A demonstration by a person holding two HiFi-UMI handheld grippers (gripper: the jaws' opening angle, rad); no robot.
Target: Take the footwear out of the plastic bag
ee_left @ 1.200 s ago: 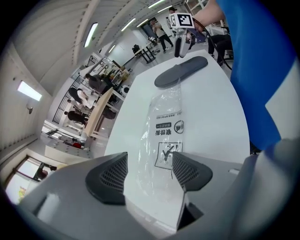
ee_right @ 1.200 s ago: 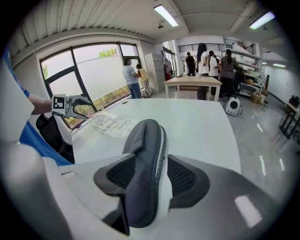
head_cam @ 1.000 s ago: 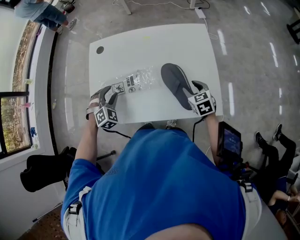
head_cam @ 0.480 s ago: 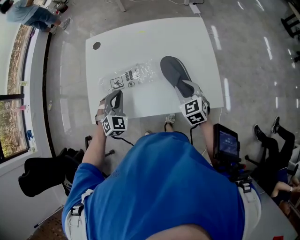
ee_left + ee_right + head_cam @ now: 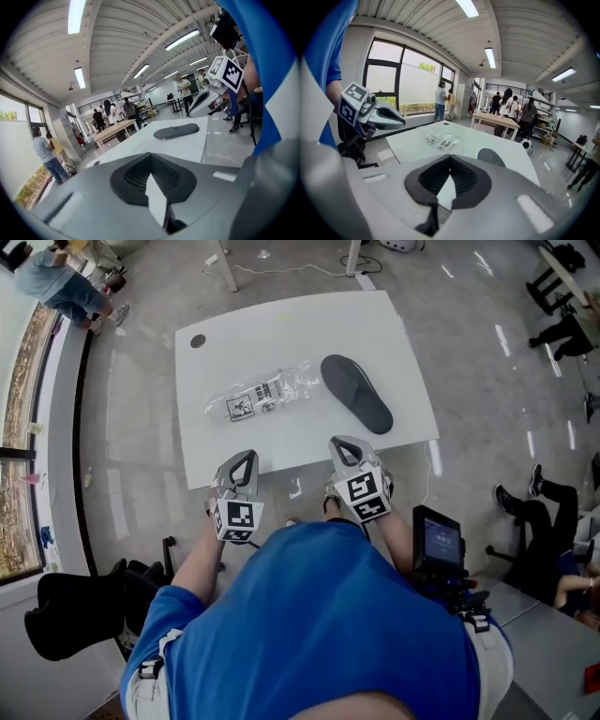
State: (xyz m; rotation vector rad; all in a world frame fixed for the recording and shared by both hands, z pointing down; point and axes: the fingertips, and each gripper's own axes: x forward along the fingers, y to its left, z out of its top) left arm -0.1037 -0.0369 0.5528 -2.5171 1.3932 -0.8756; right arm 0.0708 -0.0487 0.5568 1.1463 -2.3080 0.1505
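Grey slipper (image 5: 356, 393) lies bare on counter (image 5: 281, 324), just beside emptied plastic bag (image 5: 262, 395). Left tool (image 5: 244, 461) and right tool (image 5: 343, 446) have pulled back to near edge, both clenched on nothing (task looks finished).

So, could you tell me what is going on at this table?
A person holds two grippers at a white table. The slipper lies outside the bag, beside it. The left gripper and right gripper are both shut and empty at the near edge, clear of both. The job looks done.
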